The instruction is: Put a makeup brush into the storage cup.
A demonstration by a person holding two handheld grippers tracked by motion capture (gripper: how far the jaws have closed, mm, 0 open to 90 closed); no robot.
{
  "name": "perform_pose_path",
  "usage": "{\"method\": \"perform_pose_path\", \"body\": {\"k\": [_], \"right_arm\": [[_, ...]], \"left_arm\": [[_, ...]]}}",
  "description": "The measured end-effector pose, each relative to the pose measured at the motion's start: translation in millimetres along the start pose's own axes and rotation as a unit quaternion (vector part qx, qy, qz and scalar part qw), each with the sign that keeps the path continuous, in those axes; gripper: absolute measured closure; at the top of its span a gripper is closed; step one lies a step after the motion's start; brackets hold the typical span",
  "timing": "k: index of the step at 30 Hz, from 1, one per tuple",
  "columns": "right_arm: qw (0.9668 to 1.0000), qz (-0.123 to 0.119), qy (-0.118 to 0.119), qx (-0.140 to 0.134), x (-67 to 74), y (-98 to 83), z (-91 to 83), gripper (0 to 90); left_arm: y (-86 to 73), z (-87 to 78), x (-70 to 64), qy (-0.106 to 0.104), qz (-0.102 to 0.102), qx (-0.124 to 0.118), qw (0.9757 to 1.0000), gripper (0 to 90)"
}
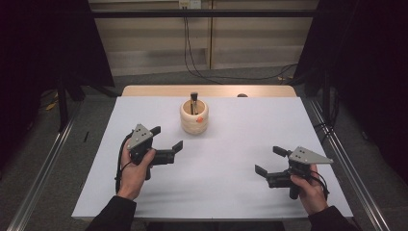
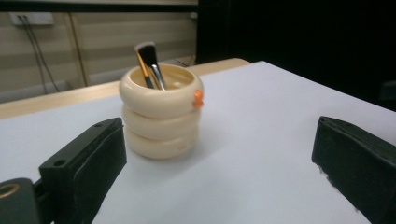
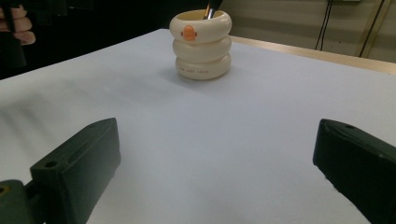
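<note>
1. Brush stands in the cup, leaning on the rim, at the far middle of the counter; only its handle end pokes out.
2. Both tools, left and right, hover with jaws wide apart and empty; the left is near the cup, the right well apart.
3. Likely light, stiff and thin (a smooth handle may slip), so pinch the handle just above the rim.
4. Cup looks glossy and may tip; steady it by its ribbed side.

- Cup: cream, three stacked rings, small orange knob at the rim, upright mid-tabletop toward the far edge.
- Brush: black bristles up, leaning inside the cup.
</note>
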State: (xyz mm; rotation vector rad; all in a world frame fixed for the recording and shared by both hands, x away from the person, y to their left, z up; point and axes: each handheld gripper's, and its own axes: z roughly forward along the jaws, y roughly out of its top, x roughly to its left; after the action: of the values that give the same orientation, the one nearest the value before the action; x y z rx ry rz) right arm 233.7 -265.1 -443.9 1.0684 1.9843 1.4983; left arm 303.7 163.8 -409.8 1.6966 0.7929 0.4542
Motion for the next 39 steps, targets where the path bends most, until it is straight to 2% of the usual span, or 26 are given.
{"method": "perform_pose_path", "body": {"k": [7,9,13,16,21,22,25,30,35,36,39], "right_arm": [[1.0,-0.001,-0.003,0.003,-1.2,-0.4,-1.2,0.3],[1.0,-0.001,-0.005,0.003,-1.8,-1.1,-2.0,0.3],[0.9999,-0.002,-0.01,-0.004,-3.0,-0.7,-6.0,0.3],[0.9999,-0.001,-0.017,-0.003,-4.0,-1.8,-7.9,0.3],[0.9998,0.001,-0.018,-0.005,-4.5,-2.5,-10.0,0.3],[0.9998,-0.006,-0.019,-0.004,-4.9,-3.0,-10.3,0.3],[0.9998,-0.005,-0.019,-0.006,-4.2,-3.4,-11.3,0.3],[0.9998,-0.005,-0.019,-0.007,-3.7,-4.5,-15.0,0.3],[0.9997,-0.005,-0.023,-0.011,-3.7,-4.6,-17.1,0.2],[0.9997,-0.005,-0.021,-0.012,-3.9,-4.7,-17.2,0.2],[0.9996,-0.002,-0.023,-0.014,-4.1,-4.6,-17.1,0.2]], "left_arm": [[-11.2,-17.5,-5.0,0.003,-0.003,-0.002,1.0,2.3],[-13.5,-22.1,-5.1,-0.008,-0.005,0.003,1.0,2.1],[-20.9,-32.3,-5.7,0.002,0.004,0.006,1.0,2.1],[-26.9,-39.9,-4.3,0.018,-0.006,0.004,0.9998,2.0],[-32.8,-51.0,-9.0,0.026,-0.011,0.007,0.9996,1.7],[-33.6,-52.4,-9.3,0.021,-0.012,0.006,0.9997,1.7],[-35.5,-58.3,-12.8,0.027,-0.013,0.004,0.9995,1.7],[-39.8,-70.5,-15.3,0.016,-0.01,-0.004,0.9998,1.5],[-44.8,-77.8,-14.2,0.034,-0.014,-0.02,0.9991,1.4],[-47.0,-77.6,-14.0,0.035,-0.02,-0.018,0.999,1.3],[-47.9,-76.0,-11.0,0.033,-0.017,-0.007,0.9993,1.2]]}}
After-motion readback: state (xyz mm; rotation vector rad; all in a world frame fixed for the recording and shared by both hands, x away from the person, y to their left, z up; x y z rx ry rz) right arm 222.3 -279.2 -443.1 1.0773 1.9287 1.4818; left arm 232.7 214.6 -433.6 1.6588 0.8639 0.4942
